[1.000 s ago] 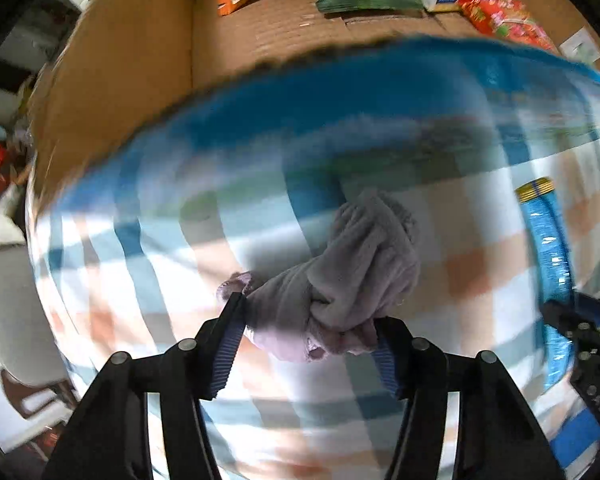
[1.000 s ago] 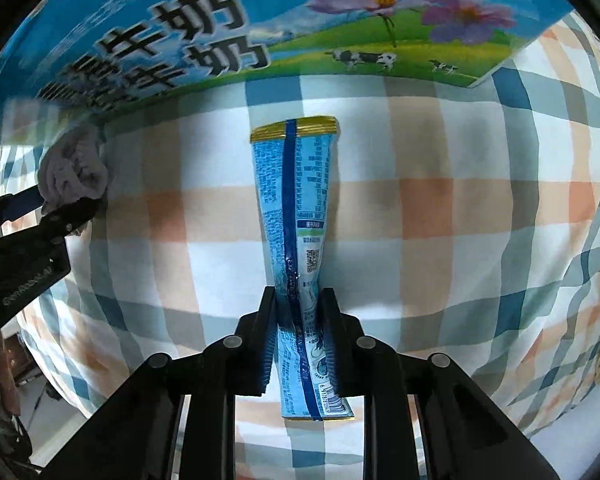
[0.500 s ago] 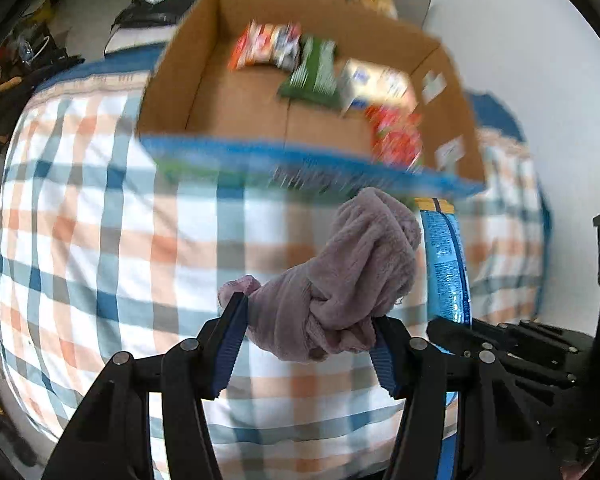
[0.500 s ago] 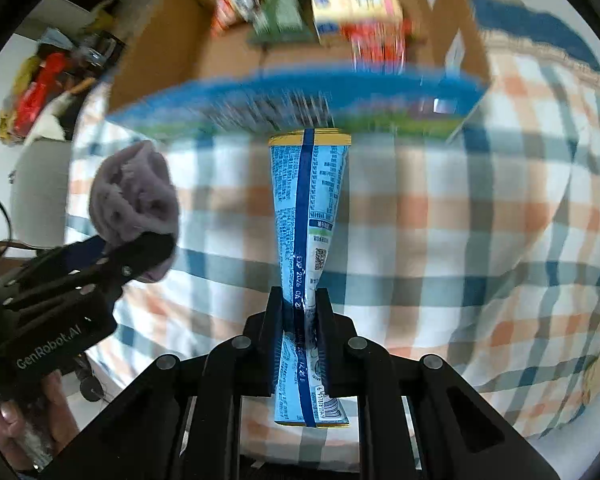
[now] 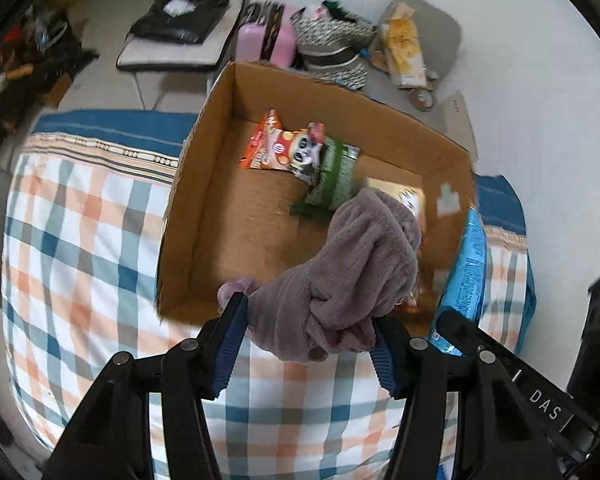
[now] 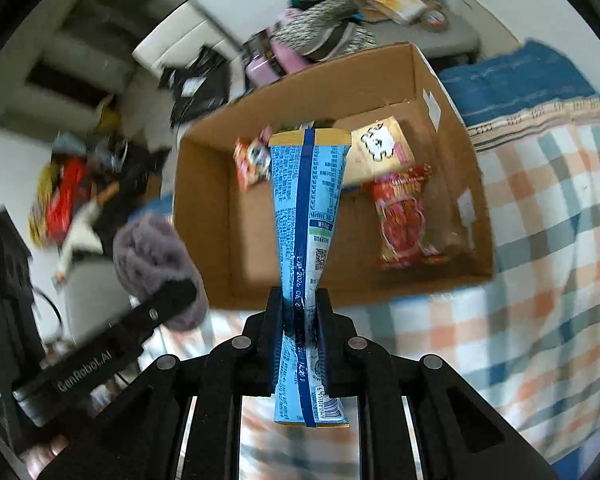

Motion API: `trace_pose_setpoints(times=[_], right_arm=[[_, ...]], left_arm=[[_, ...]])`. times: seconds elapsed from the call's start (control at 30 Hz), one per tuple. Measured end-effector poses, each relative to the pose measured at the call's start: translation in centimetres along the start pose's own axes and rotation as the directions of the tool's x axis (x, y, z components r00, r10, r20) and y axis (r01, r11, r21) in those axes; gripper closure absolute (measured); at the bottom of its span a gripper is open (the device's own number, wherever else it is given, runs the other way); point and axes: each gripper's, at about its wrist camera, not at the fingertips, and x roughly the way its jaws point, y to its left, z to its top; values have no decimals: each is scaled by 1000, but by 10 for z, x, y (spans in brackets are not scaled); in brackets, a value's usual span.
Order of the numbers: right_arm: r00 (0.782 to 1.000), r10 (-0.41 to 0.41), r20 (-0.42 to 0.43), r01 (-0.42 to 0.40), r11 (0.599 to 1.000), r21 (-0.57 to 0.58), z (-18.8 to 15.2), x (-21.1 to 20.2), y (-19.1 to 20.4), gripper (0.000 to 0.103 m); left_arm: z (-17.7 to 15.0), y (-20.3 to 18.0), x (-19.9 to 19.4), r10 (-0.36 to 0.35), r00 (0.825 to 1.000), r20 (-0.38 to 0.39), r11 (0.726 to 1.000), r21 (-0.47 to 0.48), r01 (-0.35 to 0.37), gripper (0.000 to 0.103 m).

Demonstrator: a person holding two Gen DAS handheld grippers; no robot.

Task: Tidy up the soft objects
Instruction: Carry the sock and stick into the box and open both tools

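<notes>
My left gripper is shut on a fuzzy mauve cloth, held in the air above the near edge of an open cardboard box. My right gripper is shut on a long blue snack packet, held upright above the box's near wall. The packet also shows at the right of the left wrist view, and the cloth at the left of the right wrist view. The box sits on a plaid bedcover.
In the box lie an orange snack bag, a green packet, a yellow packet and a red packet. Beyond the bed are a pink case, bags and floor clutter. A white wall stands at right.
Both grippers have risen high above the bed with the cloth and the packet still held. The view has swung from the box's printed side to its open top.
</notes>
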Motion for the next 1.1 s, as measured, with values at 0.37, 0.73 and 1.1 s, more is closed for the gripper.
trace_pose_setpoints(times=[0.37, 0.73, 1.1], right_arm=[[999, 39, 14, -41, 946, 323, 49, 90, -27, 87], [993, 94, -77, -54, 911, 408, 45, 162, -44, 70], [988, 68, -136, -26, 959, 283, 47, 149, -36, 51]], left_arm=[[44, 18, 84, 14, 984, -178, 996, -80, -28, 47], [45, 23, 119, -25, 962, -271, 994, -108, -5, 43], [40, 4, 100, 66, 976, -208, 998, -8, -69, 9]])
